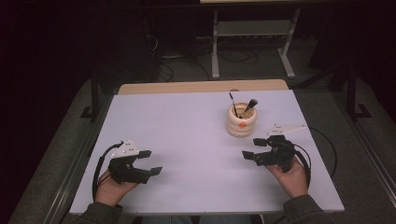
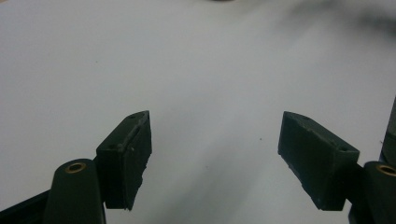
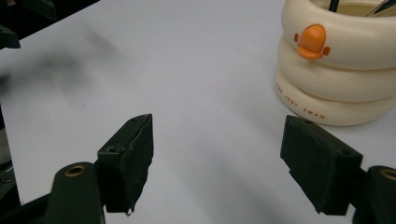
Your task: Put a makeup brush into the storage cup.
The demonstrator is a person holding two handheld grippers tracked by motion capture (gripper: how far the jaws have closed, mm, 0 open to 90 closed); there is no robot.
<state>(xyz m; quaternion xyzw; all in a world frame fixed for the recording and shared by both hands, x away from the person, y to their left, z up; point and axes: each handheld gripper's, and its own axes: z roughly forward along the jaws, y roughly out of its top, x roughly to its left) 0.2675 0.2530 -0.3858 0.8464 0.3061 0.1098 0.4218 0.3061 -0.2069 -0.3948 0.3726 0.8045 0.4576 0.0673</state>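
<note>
White surface (image 1: 196,140), dim room beyond it. I hold one gripper in each hand, both low over the near half of the surface and well apart from each other.

Left gripper (image 1: 150,162) — near-left, jaws pointing toward the middle of the surface. Jaws stand wide apart with nothing between them; in the left gripper view only bare white surface lies in the gap. My left hand (image 1: 112,186) rests at the near edge, cable looping off to the side.

Right gripper (image 1: 254,148) — near-right, jaws pointing left toward the middle. Jaws also wide apart, nothing between them. My right hand (image 1: 292,176) sits under the gripper body, cable trailing to the right.

Cream ribbed holder (image 1: 241,121) — three stacked rings, an orange duck-bill mark on its front, standing upright on the right-centre of the surface. It is just beyond the right gripper and not touching it; in the right gripper view it sits up and to the right of the jaws, clear of both pads. Two brushes (image 1: 250,105) stand in it, handles down, leaning apart. Small lettering on the lowest ring, partly readable.

The holder is well apart from the left gripper.
</note>
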